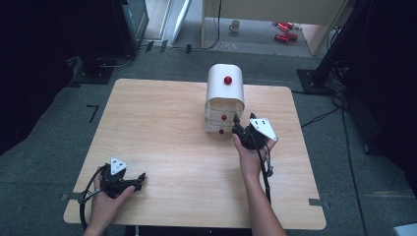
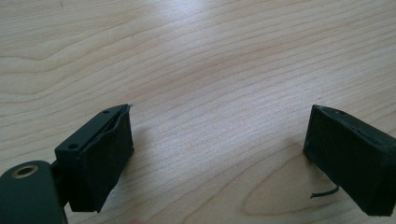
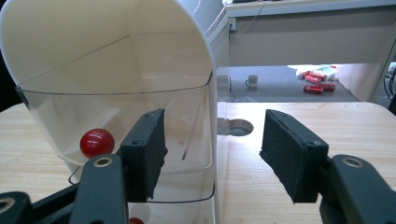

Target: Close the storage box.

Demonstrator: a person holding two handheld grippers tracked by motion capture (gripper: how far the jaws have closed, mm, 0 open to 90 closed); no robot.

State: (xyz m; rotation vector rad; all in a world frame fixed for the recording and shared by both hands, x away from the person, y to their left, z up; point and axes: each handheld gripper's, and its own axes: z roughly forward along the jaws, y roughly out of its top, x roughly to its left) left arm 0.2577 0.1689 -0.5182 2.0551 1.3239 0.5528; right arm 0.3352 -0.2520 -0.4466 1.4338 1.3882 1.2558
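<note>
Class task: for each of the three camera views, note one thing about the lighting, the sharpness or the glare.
High view: table lit, room edges dark. Left gripper view: sharp wood grain, soft shadows beside the pads. Right gripper view: bright floor behind, faint sheen on the clear drawer.

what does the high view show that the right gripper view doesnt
High view alone: the left gripper lying low by the near left edge, and the whole light wooden table. Right gripper view alone: the clear plastic drawer walls of the white round-topped cabinet close up, between its open black fingers. Both: the cabinet, its red round knobs, the white mug on the floor.
</note>
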